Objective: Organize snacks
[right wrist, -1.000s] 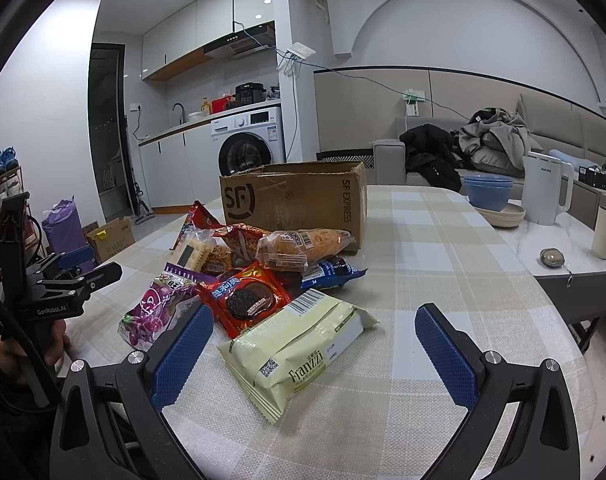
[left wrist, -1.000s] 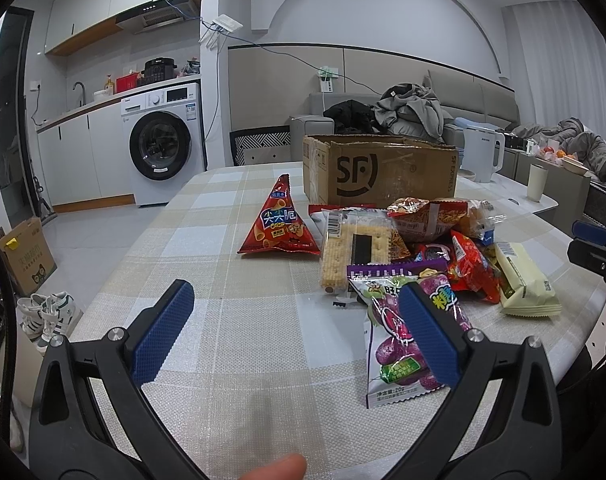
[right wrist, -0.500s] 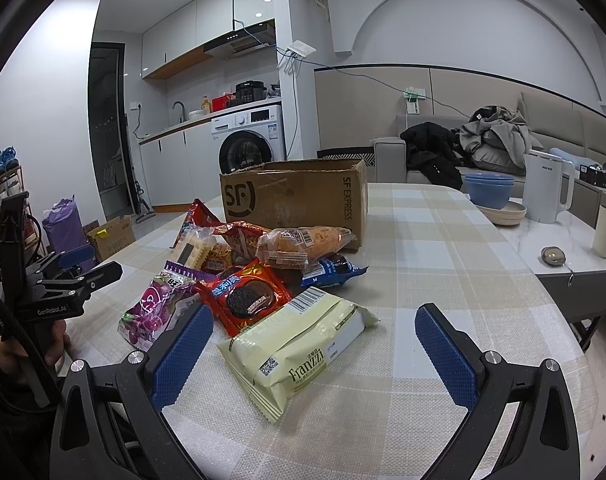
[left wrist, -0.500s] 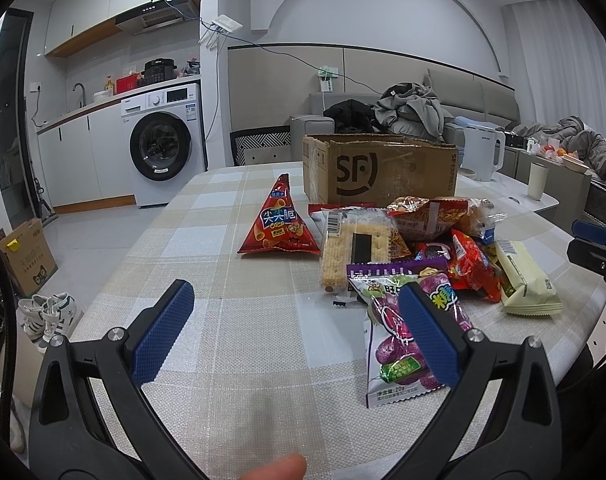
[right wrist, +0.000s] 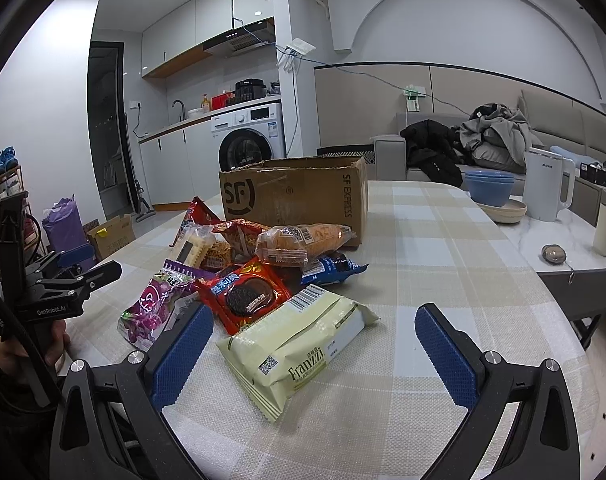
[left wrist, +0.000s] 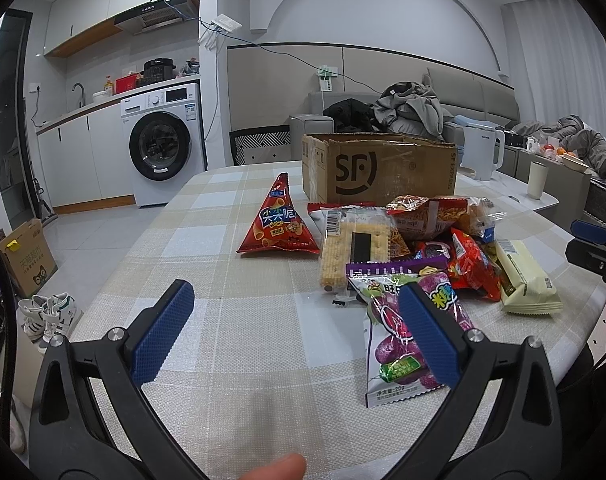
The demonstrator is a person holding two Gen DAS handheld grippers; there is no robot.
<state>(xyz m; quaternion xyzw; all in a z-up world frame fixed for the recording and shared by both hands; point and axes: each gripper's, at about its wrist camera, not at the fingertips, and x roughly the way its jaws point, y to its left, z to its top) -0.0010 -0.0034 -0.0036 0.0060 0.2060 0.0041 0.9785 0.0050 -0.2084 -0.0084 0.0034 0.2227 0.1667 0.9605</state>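
Note:
A heap of snack packets lies on the checked tablecloth in front of an open cardboard box (left wrist: 379,170) (right wrist: 295,196). A red triangular crisp bag (left wrist: 279,222) stands apart at the heap's left. Nearest my left gripper (left wrist: 295,308) is a purple grape-candy bag (left wrist: 403,344) (right wrist: 155,308), its right finger overlapping it in view. My right gripper (right wrist: 315,328) hovers open over a pale yellow Franzzi packet (right wrist: 295,348) (left wrist: 523,276). A red cookie packet (right wrist: 243,296), a cracker pack (left wrist: 355,248) and a bread packet (right wrist: 303,240) lie between. Both grippers hold nothing.
A white kettle (right wrist: 547,184), blue bowls (right wrist: 489,186) and a cup (right wrist: 605,230) stand on the marble side table to the right. A small box (left wrist: 25,256) and shoes (left wrist: 49,314) sit on the floor left of the table. A washing machine (left wrist: 163,146) stands behind.

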